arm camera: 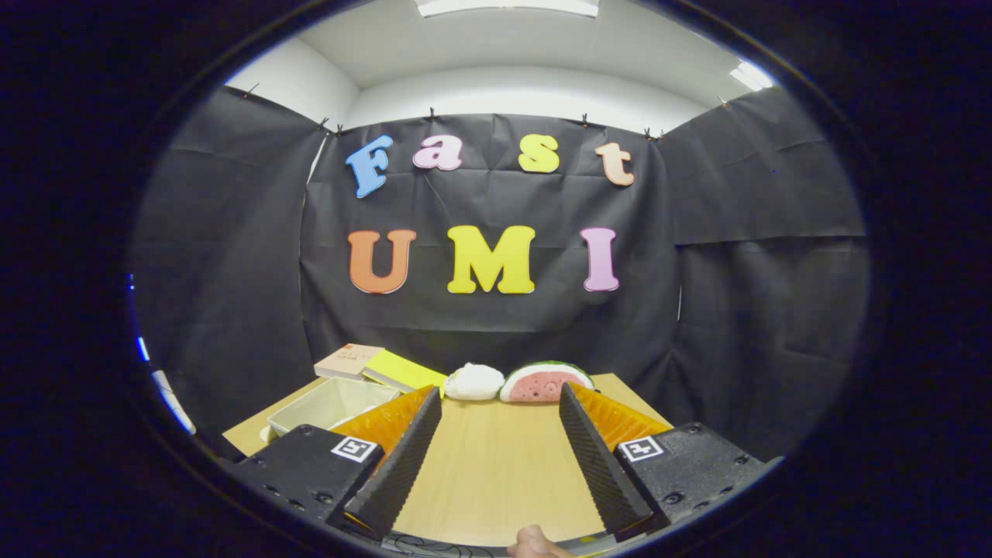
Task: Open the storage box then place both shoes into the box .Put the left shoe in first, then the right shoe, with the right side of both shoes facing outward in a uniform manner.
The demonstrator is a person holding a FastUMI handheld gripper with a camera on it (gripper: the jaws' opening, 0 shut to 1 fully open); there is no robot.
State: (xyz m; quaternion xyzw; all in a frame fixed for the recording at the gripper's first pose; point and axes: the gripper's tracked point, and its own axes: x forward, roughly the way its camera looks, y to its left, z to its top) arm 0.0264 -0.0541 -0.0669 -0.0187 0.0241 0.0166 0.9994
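Both fingers (403, 457) of the gripper (500, 453) spread wide, level above the table (496, 473).

gripper (500, 403) fingers wide apart (nothing between) over bare table (496, 473).

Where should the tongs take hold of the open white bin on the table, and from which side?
Probably on the near long wall of the white bin. It lies open-topped just beyond the left finger, so its thin rim is free. The tongs are open over bare table; I would come from above, one finger inside the wall, one outside.
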